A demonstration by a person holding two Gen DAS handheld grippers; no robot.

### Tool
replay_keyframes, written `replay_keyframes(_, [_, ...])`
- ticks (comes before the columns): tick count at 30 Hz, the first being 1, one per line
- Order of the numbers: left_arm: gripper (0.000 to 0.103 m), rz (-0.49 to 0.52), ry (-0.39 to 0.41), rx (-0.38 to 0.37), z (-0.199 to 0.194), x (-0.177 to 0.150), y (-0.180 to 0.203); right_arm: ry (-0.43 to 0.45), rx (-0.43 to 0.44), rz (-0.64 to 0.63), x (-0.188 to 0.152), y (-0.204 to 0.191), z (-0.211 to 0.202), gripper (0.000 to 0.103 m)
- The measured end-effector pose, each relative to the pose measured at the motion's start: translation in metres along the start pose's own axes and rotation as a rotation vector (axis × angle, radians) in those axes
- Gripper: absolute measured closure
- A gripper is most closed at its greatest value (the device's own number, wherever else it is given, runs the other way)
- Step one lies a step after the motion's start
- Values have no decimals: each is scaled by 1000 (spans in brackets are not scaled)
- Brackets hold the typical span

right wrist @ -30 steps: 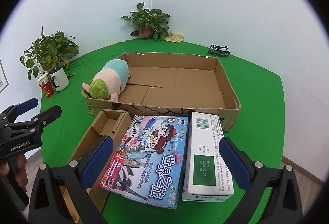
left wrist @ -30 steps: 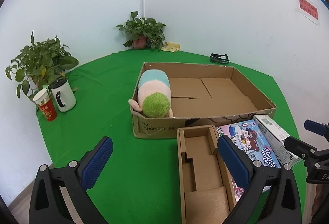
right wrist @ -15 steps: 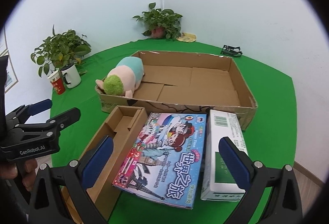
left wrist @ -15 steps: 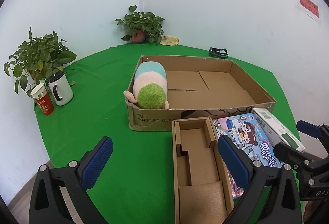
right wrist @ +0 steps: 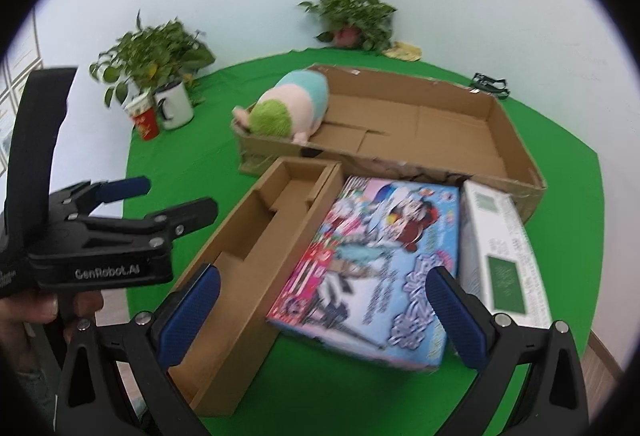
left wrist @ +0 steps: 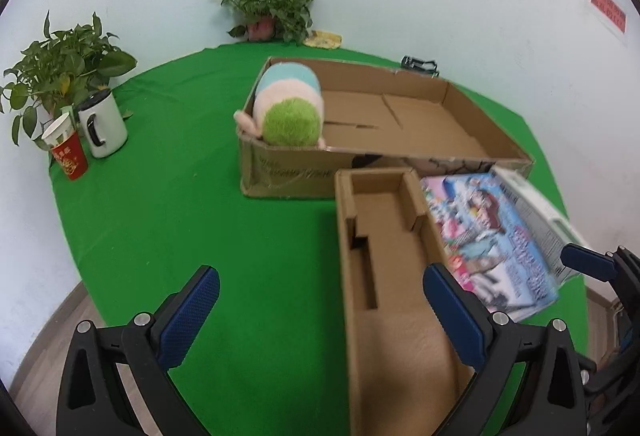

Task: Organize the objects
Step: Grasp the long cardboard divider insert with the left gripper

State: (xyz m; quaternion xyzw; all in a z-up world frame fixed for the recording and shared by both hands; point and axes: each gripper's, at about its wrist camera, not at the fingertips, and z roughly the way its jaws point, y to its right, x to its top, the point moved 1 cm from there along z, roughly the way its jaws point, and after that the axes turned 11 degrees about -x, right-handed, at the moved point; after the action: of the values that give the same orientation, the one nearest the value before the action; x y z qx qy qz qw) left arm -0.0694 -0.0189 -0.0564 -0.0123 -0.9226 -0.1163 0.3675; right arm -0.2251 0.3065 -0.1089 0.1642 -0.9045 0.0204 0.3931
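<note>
Two black grippers with blue-padded fingers hover above a round table covered in green cloth, both with jaws spread wide and holding nothing. The left gripper hangs over the near end of a long, narrow brown cardboard insert tray; its right finger sits above the tray's right wall. The right gripper hangs over a flat, colourful cartoon-printed box, which lies just beside the insert tray on one side and beside a white carton with green panels on the other. Behind these three lies a large, shallow, open brown cardboard box. A plush toy striped in blue and pink with a fuzzy green end rests in the box's left corner, leaning over the front wall. At the table's left edge stand a white mug with a black handle, a red paper cup and a leafy potted plant. Another potted plant sits in the far corner. A hand holds the left gripper in the right wrist view.
</note>
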Motion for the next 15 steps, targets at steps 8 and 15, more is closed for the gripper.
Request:
replay_keyframes(8, [10, -44, -132, -55, 14, -38, -22, -121, 57, -54, -28, -32, 10, 10])
replay_keyframes(15, [41, -84, -181, -202, 18, -55, -24, -176, 80, -27, -35, -36, 18, 55])
